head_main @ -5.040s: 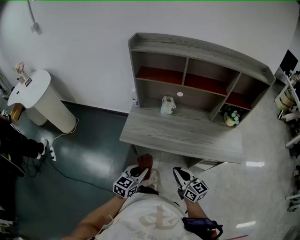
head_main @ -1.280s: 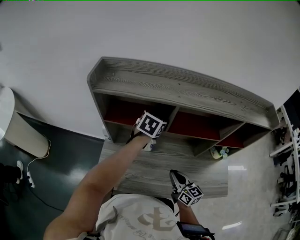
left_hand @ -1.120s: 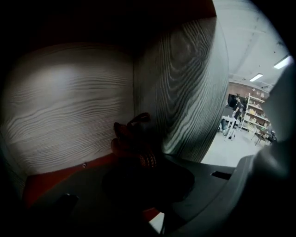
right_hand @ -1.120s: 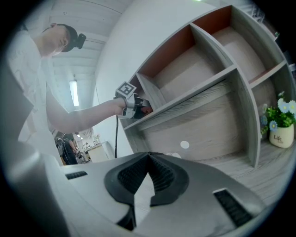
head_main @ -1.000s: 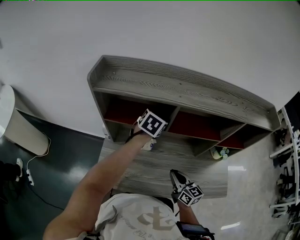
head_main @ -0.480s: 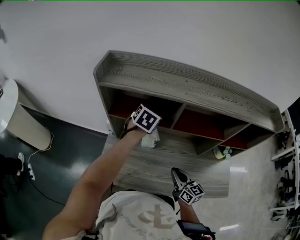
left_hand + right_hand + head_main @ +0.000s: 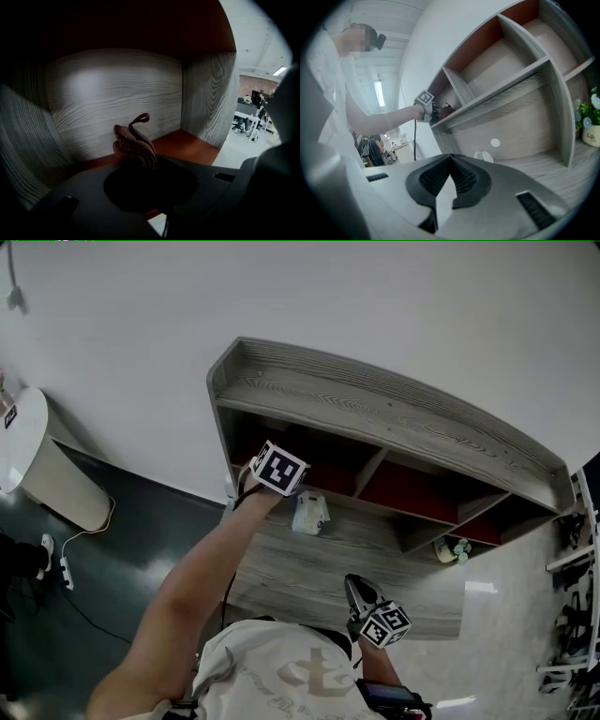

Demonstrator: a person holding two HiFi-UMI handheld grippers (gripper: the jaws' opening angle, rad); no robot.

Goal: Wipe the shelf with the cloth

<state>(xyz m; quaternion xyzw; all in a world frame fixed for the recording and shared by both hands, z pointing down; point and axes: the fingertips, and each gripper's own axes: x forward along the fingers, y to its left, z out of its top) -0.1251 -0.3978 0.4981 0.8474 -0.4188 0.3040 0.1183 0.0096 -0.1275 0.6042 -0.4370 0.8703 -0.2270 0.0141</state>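
The grey wooden shelf unit [image 7: 394, 413] has red boards in its upper compartments. My left gripper [image 7: 277, 468] reaches into the upper left compartment, its jaws hidden there in the head view. In the left gripper view the left gripper [image 7: 140, 164] is shut on a folded reddish-brown cloth [image 7: 135, 144], which sits low over the red board [image 7: 192, 146] close to the grey back wall [image 7: 112, 98]. My right gripper [image 7: 379, 619] hangs low near my body, in front of the desk top. The right gripper [image 7: 450, 174] is shut with nothing in it.
A white jug-like object [image 7: 309, 514] stands on the desk surface [image 7: 309, 568] below the left compartment. A small potted plant [image 7: 452, 549] sits in the lower right nook. A white round table [image 7: 37, 460] stands on the dark floor at left.
My left gripper with the cloth has slid leftward inside the upper left compartment. The head view has shifted slightly. The right gripper has stayed in place.
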